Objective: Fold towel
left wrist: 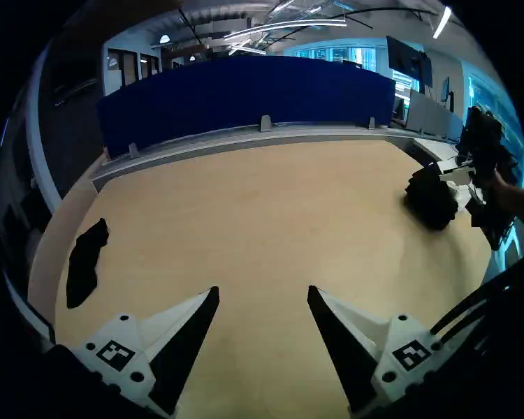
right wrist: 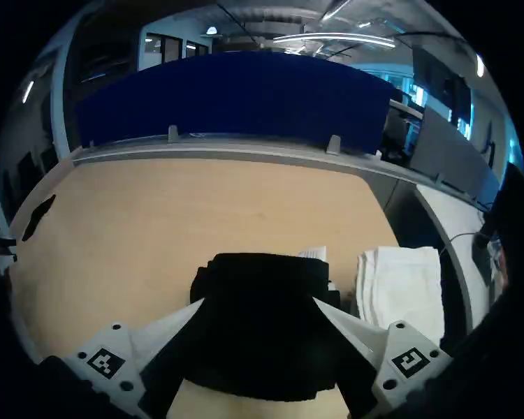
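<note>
Since the folded black towel (right wrist: 262, 321) fills the gap between the right gripper (right wrist: 260, 300) fingers and hides their pads, can't tell if they press on it or just straddle it; the jaws stand wide, about as far apart as the bundle is broad. The bundle lies just beside the white towel stack (right wrist: 399, 286), on that stack's left in the right gripper view, and looks thick, several layers deep. Main risk, as I judge it: if the hold is only on the outer layers, any lift or push lets the top folds slide & the bundle springs open, so the fold is lost. Second risk: nudging it toward the white stack could ruck that stack's near edge or knock it askew, esp. as the stack seems to lie near the table (left wrist: 262, 202) edge. Left gripper (left wrist: 263, 288) is well apart from the white stack, jaws apart & empty over bare wood, so nothing steadies the bundle from the other side, and one-tool handling makes a slip more likely. A loose black cloth (left wrist: 86, 262) lies crumpled well apart from the white stack, at the opposite table edge; prob the next item, and a careless pinch there could drag it off the edge rather than onto the wood
</note>
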`<action>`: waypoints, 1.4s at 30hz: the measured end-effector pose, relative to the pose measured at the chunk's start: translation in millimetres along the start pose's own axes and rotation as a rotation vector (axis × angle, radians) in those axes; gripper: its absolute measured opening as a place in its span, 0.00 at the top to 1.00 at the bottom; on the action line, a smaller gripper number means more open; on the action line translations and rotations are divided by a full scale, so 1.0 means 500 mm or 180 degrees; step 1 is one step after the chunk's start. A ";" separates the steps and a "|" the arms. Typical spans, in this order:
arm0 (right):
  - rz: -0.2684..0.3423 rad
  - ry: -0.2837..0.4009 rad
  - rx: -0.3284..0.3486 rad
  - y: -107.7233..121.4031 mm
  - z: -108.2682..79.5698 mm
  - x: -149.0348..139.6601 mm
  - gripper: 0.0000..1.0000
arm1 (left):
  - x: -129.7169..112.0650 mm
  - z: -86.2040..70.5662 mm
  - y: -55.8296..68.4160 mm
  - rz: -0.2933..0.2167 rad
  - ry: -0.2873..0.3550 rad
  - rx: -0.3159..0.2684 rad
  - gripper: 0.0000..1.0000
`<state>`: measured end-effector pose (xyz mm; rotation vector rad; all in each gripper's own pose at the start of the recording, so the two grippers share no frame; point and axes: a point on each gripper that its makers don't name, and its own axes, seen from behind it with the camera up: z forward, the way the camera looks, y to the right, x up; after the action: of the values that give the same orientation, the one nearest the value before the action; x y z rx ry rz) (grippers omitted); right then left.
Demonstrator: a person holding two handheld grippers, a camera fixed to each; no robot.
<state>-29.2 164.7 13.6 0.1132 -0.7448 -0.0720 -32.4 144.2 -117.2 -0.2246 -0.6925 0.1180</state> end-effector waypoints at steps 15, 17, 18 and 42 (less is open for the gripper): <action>0.0097 -0.0301 -0.0009 0.030 0.091 -0.023 0.00 | -0.019 -0.008 -0.036 -0.0094 -0.0034 0.0154 0.06; 0.0110 -0.0312 -0.0009 0.030 0.094 -0.026 0.00 | -0.018 -0.008 -0.039 -0.0094 -0.0032 0.0159 0.06; 0.0117 -0.0318 -0.0008 0.031 0.095 -0.027 0.00 | -0.018 -0.008 -0.040 -0.0094 -0.0031 0.0162 0.06; 0.0128 0.0126 -0.0152 -0.026 -0.085 -0.006 0.00 | 0.006 -0.011 -0.057 -0.0120 0.0101 0.0084 0.06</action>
<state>-2.7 155.2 -21.3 0.0539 -0.7050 -0.0492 -25.6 116.1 -112.4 -0.1877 -0.6629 0.0872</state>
